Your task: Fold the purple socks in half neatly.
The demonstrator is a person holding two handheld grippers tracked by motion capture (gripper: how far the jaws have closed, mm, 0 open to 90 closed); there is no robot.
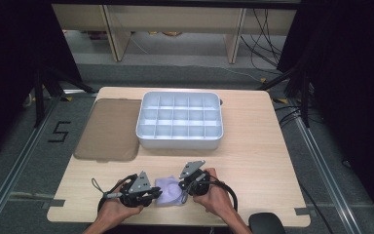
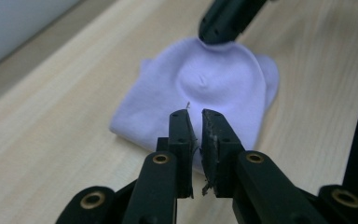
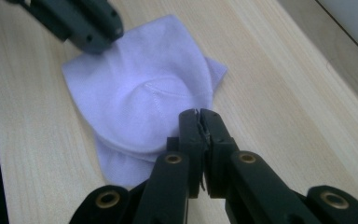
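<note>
A pale lilac cloth (image 1: pixel 168 191), folded and bulging in its middle, lies on the wooden table near the front edge. My left gripper (image 1: pixel 156 194) sits at its left edge and my right gripper (image 1: pixel 182 188) at its right edge, each held in a hand. In the left gripper view the jaws of my left gripper (image 2: pixel 196 114) stand almost together over the near edge of the cloth (image 2: pixel 209 84), and the right gripper (image 2: pixel 219 35) pinches the far edge. In the right gripper view my right gripper (image 3: pixel 199 114) is shut tight at the rim of the cloth (image 3: pixel 140 93), with the left gripper (image 3: pixel 95 32) on the far corner.
A white tray (image 1: pixel 179 142) with several compartments stands at the middle back of the table. A brown translucent lid (image 1: pixel 109 129) lies flat to its left. A black rounded object (image 1: pixel 267 223) sits at the front right edge. Bare wood lies to the right of the cloth.
</note>
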